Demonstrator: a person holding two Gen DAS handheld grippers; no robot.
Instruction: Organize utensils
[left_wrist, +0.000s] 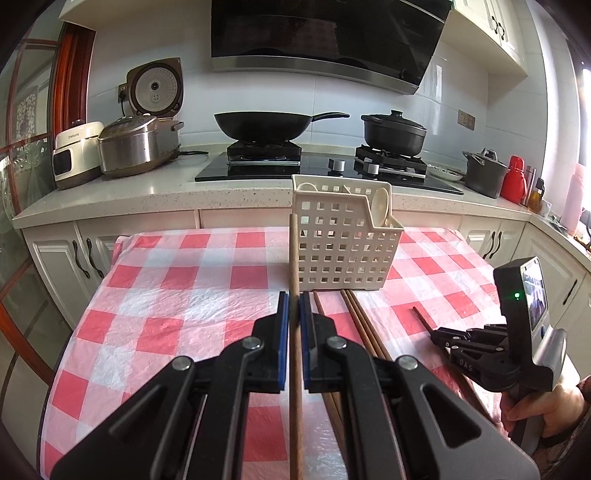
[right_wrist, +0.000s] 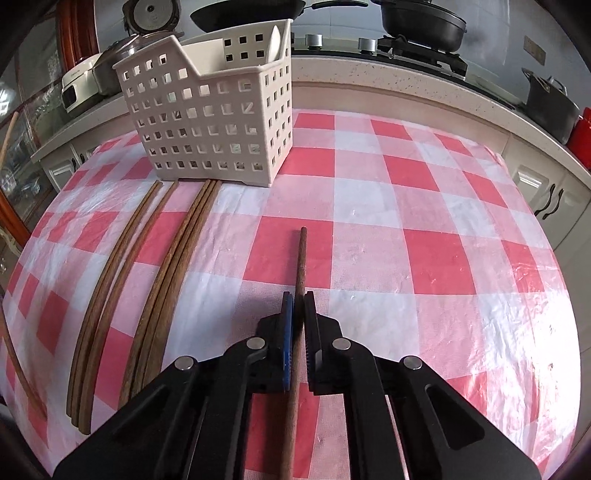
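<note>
A: Where are the chopsticks sitting right now?

B: One chopstick (left_wrist: 294, 258) is being pinched between the pads of the left gripper (left_wrist: 294, 306), its far tip reaching up beside the near left corner of the utensil basket (left_wrist: 343, 240). A second chopstick (right_wrist: 300, 266) is being gripped by the right gripper (right_wrist: 298, 306), which is clenching it partway along the shaft while the tip is pointing out over the tablecloth (right_wrist: 406, 206).

A: And the rest?

B: The loose chopsticks (right_wrist: 155, 266) are lying on the cloth in two bunches to the left of the right gripper, their far ends lying just at the foot of the basket.

A: What is the basket holding?

B: A cream spoon (left_wrist: 380, 205) is leaning in its rear compartment. The basket itself is standing upright on the red-and-white check cloth.

A: What is lying beyond the table?

B: A counter is running behind, carrying a black wok (left_wrist: 266, 125) and a lidded pot (left_wrist: 393, 133) on the hob, with a rice cooker (left_wrist: 136, 147) standing open at the left.
</note>
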